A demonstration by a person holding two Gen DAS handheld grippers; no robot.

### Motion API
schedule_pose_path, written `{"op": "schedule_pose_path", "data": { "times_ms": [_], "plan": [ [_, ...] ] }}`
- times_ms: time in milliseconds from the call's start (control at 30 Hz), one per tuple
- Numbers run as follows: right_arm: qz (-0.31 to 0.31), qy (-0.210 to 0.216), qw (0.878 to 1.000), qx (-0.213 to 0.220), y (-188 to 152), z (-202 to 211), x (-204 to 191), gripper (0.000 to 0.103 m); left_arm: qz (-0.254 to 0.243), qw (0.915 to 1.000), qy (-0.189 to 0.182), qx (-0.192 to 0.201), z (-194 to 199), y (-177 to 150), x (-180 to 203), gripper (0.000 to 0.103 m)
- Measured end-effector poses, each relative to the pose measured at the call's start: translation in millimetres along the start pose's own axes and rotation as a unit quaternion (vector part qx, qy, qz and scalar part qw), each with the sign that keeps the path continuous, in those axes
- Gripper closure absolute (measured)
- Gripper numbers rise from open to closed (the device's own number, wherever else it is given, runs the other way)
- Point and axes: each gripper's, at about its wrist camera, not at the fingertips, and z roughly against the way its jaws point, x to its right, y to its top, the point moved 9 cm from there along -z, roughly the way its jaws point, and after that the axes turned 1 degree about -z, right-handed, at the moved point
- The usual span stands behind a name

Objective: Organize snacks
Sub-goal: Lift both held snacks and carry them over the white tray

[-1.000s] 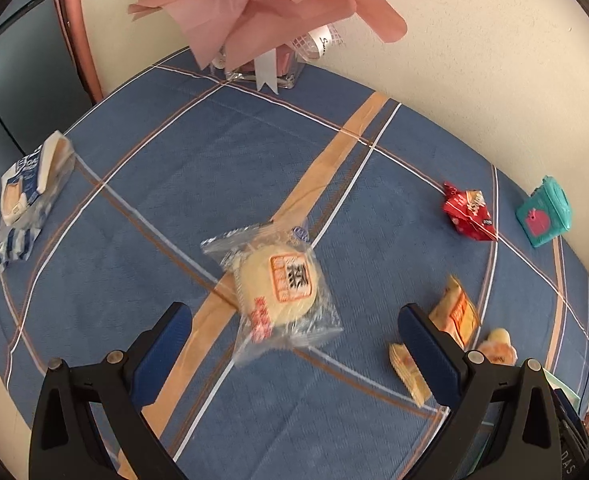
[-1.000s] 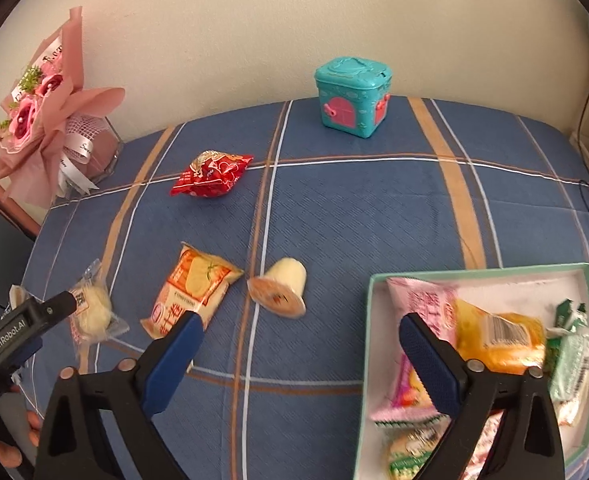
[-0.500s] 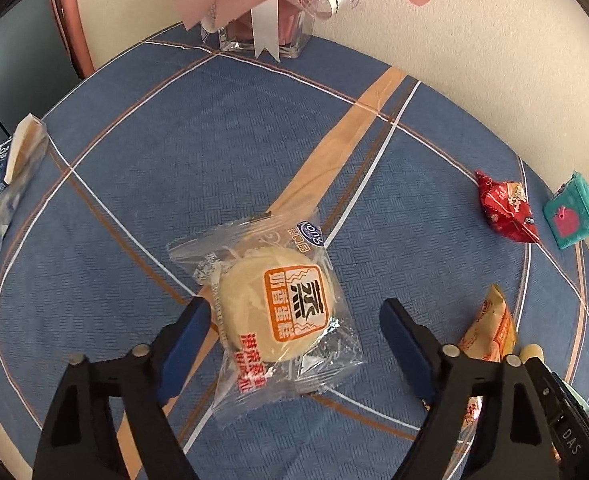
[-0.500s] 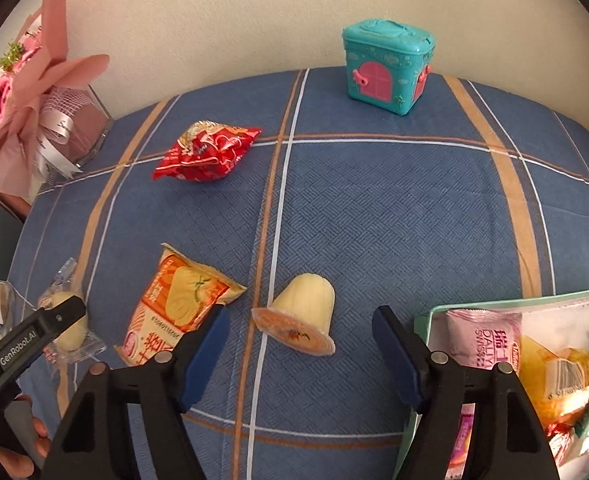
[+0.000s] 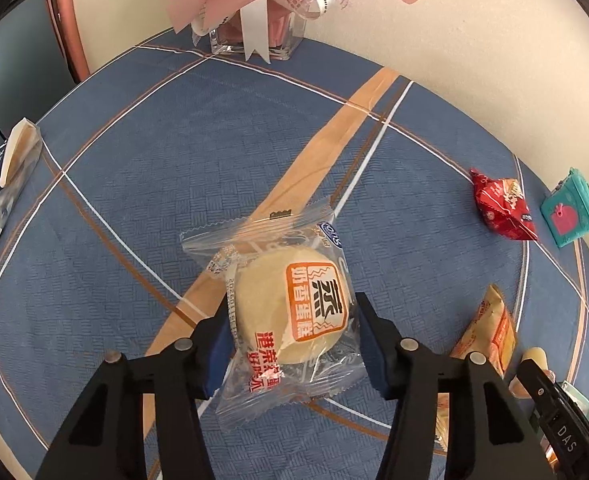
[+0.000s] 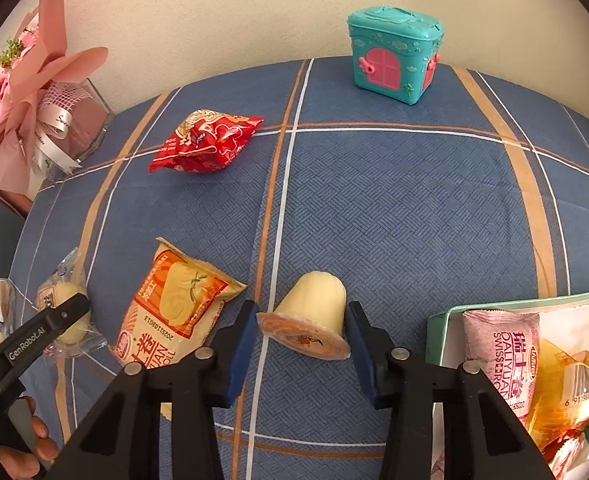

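My left gripper (image 5: pixel 290 344) has its fingers narrow around the round pale cake in a clear wrapper (image 5: pixel 290 312), which lies on the blue plaid tablecloth (image 5: pixel 174 184) toward its left edge. My right gripper (image 6: pixel 300 340) brackets the tipped pale-yellow jelly cup (image 6: pixel 310 318), its long axis pointing away from me; whether the pads touch it I cannot tell. The orange roll-cake packet (image 6: pixel 174 312) lies just beside the left finger, and the green-rimmed tray (image 6: pixel 438 320) with snacks is near the right corner.

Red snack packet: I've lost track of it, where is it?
In the right wrist view the crinkled red foil snack packet lies upper left on the blue checked tablecloth, between pink bouquet and teal toy house.
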Motion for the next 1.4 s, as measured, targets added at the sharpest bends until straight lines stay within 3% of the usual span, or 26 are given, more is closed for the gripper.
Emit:
{"op": "schedule_pose_path", "data": {
  "times_ms": [267,600,967,1400],
  "plan": [
    [-0.010,0.006,1.000,0.003,-6.7,18.1,8.3,0.056,-0.002,1.0000,0.000,-0.005,10.6,-3.3,3.5,0.048],
    [-0.021,0.000,1.000,0.000,-24.0,52.0,8.3,0.056,-0.007,0.9998,-0.017,0.010,56.0,-7.5,22.4,0.047],
    [-0.019,0.004,1.000,0.000,-50.1,90.4,19.5,0.056,-0.049,0.9982,-0.031,0.014,91.8,-49.4,60.7,0.047],
    [-0.039,0.008,0.999,0.018,-64.0,133.3,47.8,0.056,-0.076,0.9957,-0.043,0.031,127.5,-72.9,84.5,0.047]
  ]
}}
